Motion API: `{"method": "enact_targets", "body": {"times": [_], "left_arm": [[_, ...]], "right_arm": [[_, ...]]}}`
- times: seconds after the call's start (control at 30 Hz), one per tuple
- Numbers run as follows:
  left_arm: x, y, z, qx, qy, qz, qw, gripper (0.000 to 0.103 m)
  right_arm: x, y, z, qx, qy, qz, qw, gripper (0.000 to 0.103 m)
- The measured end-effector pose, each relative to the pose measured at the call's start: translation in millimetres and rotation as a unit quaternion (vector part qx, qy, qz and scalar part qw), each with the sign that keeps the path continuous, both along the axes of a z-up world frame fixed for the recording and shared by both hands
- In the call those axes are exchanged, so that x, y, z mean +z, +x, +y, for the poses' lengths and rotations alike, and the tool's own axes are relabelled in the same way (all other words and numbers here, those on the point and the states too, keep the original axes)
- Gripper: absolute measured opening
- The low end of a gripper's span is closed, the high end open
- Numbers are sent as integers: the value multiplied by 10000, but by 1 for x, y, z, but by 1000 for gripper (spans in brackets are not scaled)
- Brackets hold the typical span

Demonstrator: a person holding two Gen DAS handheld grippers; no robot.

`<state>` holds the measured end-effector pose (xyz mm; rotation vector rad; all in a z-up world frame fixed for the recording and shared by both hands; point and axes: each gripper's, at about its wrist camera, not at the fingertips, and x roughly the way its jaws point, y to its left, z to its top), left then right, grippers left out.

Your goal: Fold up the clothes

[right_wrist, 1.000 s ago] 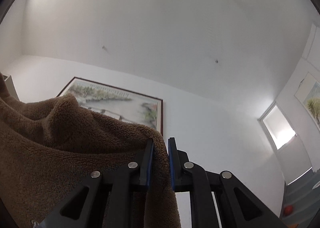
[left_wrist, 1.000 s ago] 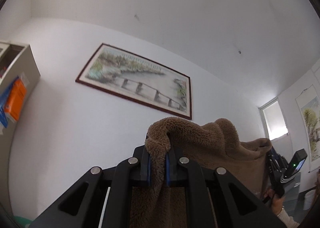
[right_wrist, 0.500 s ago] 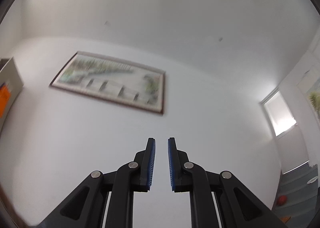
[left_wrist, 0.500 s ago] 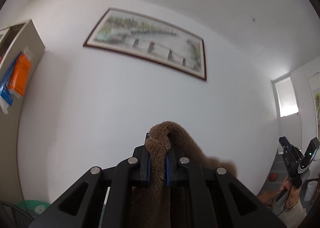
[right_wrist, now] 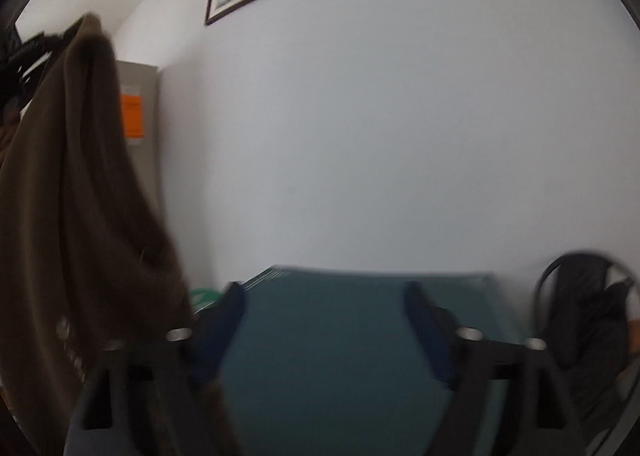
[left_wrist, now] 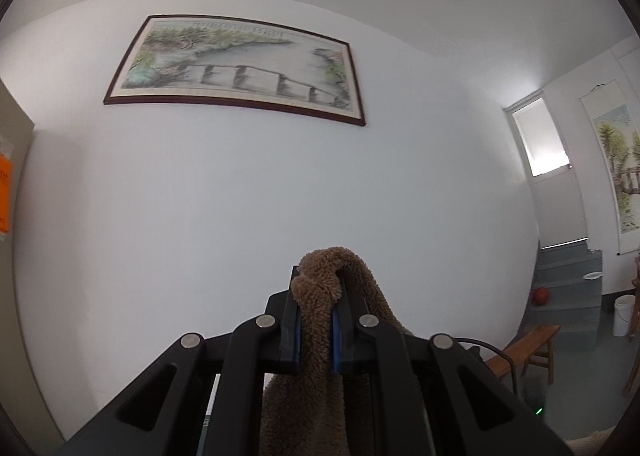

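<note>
A brown fleece garment (left_wrist: 320,320) is pinched between the blue pads of my left gripper (left_wrist: 316,296), which is shut on a fold of it and points up at the wall. In the right wrist view the same brown garment (right_wrist: 76,196) hangs down long at the left from the left gripper high up. My right gripper (right_wrist: 324,304) has its jaws opening wide with nothing between them, and it looks level over a teal table top (right_wrist: 340,356). This view is blurred by motion.
A framed landscape painting (left_wrist: 240,68) hangs on the white wall. A beige cabinet (right_wrist: 138,104) with an orange label stands at the left. A chair with dark clothing (right_wrist: 588,308) sits at the right. A wooden bench (left_wrist: 528,348), grey stairs and a white bucket lie at far right.
My right gripper let go of the brown garment, dropped and tilted down to face the table, and its jaws spread wide. The left gripper kept its hold and tilted lower.
</note>
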<state>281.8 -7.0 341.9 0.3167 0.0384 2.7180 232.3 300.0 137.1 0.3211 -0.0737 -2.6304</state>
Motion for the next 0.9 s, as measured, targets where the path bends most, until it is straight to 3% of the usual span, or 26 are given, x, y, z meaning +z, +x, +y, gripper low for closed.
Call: {"method": "enact_targets", "body": {"times": [0.2, 0.33, 0.4, 0.57, 0.77, 0.8, 0.83, 0.9], "left_arm": [[19, 20, 16, -167, -68, -42, 9998, 12], [28, 30, 25, -361, -132, -59, 9992, 12], [31, 37, 27, -391, -141, -43, 9991, 12], [35, 49, 23, -470, -59, -51, 9989, 12], [34, 53, 6, -404, 130, -89, 9991, 12], [34, 52, 2, -368, 148, -107, 9992, 12], [33, 52, -1, -333, 167, -126, 9992, 12], [31, 50, -9, -257, 209, -164, 9993, 13]], "right_arm": [[-38, -5, -19, 1650, -160, -421, 9853, 86], [-59, -33, -30, 2538, -426, -861, 9625, 86], [-69, -53, -33, 2989, -763, -1206, 9436, 86], [-86, -109, -38, 3936, -1764, -1932, 8813, 86], [-83, -143, -67, 4865, -2114, -2238, 8176, 85], [-83, -144, -73, 4976, -2087, -2276, 8106, 75], [-84, -143, -80, 5072, -2050, -2318, 8044, 53], [-80, -134, -91, 5065, -1966, -2346, 8061, 28]]}}
